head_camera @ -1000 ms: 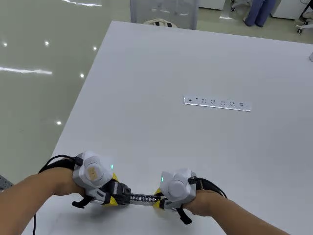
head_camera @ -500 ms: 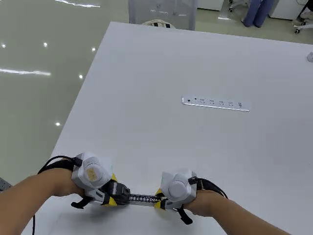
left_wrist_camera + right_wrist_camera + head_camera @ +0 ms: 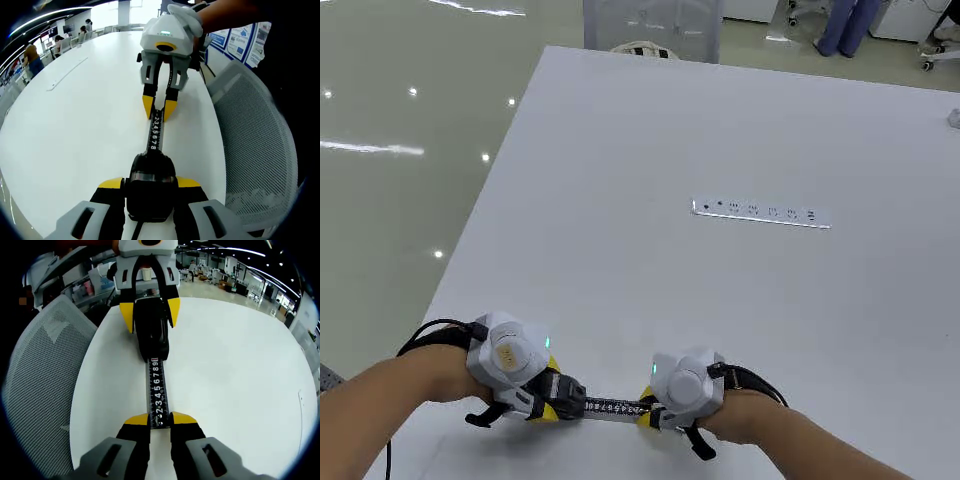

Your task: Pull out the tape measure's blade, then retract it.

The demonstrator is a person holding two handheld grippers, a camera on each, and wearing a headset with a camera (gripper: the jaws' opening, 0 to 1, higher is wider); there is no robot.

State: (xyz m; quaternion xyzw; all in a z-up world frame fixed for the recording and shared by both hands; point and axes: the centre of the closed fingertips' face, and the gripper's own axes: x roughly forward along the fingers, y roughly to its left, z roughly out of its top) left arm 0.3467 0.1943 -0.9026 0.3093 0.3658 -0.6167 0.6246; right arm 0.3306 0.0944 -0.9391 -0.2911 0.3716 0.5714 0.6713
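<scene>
Left gripper (image 3: 558, 398) clamps the black tape measure (image 3: 151, 182), right gripper (image 3: 646, 405) pinches its blade (image 3: 156, 385) tip — span unchanged — short, white-numbered.

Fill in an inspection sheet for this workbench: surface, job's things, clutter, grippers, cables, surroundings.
Surface: white table, no marks seen.
Job's things: black tape measure case; blade out a short way, spanning the two grippers.
Clutter: power strip lying mid-table.
Grippers: left gripper shut on the case; right gripper shut on the blade's tip.
Cables: black cable looping by the left wrist.
Surroundings: mesh chair beside the table, glossy floor, a person far off.
</scene>
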